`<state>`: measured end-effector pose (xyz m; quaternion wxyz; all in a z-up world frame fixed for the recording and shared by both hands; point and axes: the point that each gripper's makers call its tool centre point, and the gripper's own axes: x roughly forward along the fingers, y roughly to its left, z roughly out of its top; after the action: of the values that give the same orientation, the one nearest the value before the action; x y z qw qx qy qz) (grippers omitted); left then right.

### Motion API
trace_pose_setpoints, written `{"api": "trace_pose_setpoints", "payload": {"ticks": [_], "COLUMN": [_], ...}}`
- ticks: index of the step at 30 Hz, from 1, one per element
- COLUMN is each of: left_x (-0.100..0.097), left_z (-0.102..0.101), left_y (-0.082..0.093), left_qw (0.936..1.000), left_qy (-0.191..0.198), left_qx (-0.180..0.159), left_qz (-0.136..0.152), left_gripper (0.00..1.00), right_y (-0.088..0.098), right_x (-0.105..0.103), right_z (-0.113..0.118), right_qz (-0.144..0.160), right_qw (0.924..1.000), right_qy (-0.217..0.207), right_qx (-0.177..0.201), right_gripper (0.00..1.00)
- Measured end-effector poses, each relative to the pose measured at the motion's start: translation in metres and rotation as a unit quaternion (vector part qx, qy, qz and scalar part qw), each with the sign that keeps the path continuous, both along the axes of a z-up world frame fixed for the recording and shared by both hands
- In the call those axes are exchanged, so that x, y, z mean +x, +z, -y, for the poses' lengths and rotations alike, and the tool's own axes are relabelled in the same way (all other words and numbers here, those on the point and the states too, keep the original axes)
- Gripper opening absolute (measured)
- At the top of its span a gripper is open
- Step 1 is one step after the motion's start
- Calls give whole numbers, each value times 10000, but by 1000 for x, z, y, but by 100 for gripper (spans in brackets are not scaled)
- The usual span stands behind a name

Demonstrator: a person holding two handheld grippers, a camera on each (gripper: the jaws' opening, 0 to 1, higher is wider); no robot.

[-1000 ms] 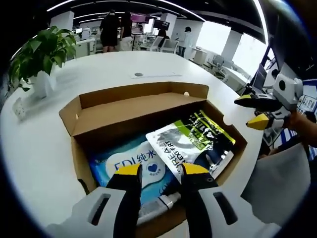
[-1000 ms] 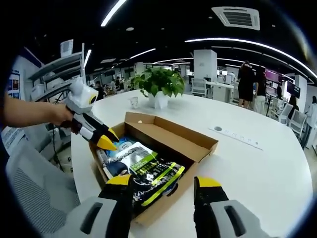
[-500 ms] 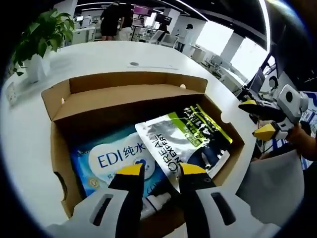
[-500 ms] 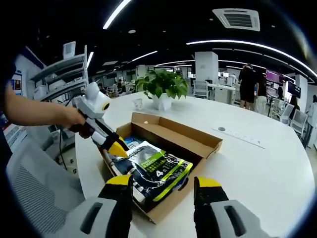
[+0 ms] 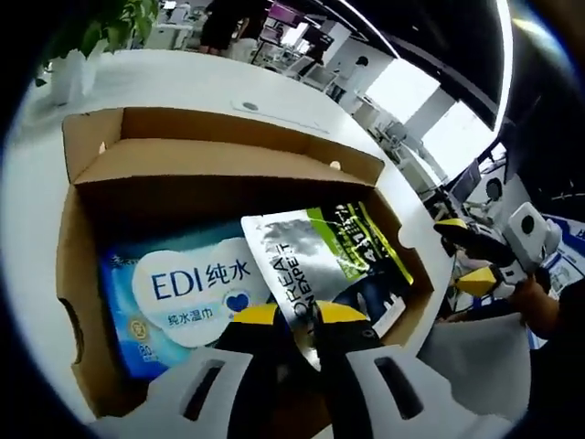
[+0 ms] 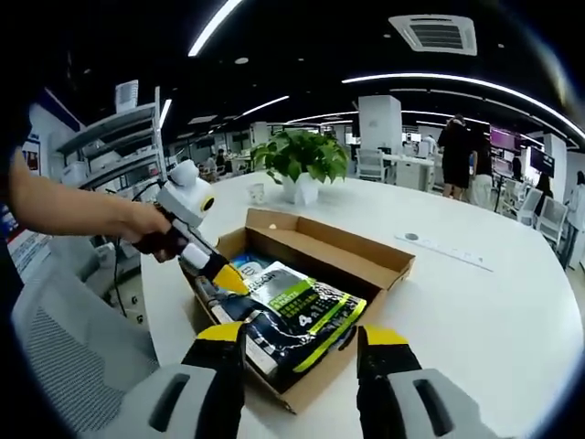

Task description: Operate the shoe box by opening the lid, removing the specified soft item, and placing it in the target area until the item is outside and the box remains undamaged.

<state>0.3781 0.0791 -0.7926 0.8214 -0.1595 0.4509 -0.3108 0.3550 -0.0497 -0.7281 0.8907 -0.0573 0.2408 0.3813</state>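
Left gripper point(image 5: 297, 314) lower in shoe box point(image 5: 91, 174), jaws narrowed over pouch point(image 5: 329, 256), right gripper point(image 6: 302, 337) spread, hovering.

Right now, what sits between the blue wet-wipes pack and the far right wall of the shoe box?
In the left gripper view, the silver, green and black L'Oreal pouch lies between the wet-wipes pack and the shoe box wall, overlapping the wipes' edge.

An open brown cardboard shoe box point(image 5: 224, 174) sits near the white worktop's point(image 6: 475, 302) edge, lid folded back, holding a blue wet-wipes pack point(image 5: 178, 293) with a grey, green and black soft pouch point(image 5: 334, 256) lying partly over it.
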Motion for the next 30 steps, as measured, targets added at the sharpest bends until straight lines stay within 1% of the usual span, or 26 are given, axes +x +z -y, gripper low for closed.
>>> {"api": "trace_pose_setpoints", "payload": {"ticks": [4,6,8,14,18,24,30], "left_x": [0,0,1,1,2,5,5], "left_z": [1,2,1,2,-1,-13,-22], "left_y": [0,0,1,3,4,7,9], "left_qw": [9999,9999,9999,10000,10000,9997,9996], "left_qy": [64,71,54,14,37,188,244], "left_qx": [-111,-131,-118,-56,5,53,100], "left_qz": [-66,-67,-3,27,60,112,129], "left_gripper": [11,7,2,0,0,0,0], "right_y": [-2,-3,-4,-5,-4,-4,-7], "right_x": [0,0,-1,-1,0,4,7], "right_z": [-1,-1,-2,-4,-6,-11,-20], "right_qz": [-14,-20,-24,-43,-58,-115,-173], "right_qw": [10000,10000,10000,10000,9999,9999,9997], "right_qy": [-6,-5,3,26,58,81,159], "right_qx": [-6,-21,-27,-43,-61,-52,-66], "right_gripper": [46,46,46,46,45,44,43]}}
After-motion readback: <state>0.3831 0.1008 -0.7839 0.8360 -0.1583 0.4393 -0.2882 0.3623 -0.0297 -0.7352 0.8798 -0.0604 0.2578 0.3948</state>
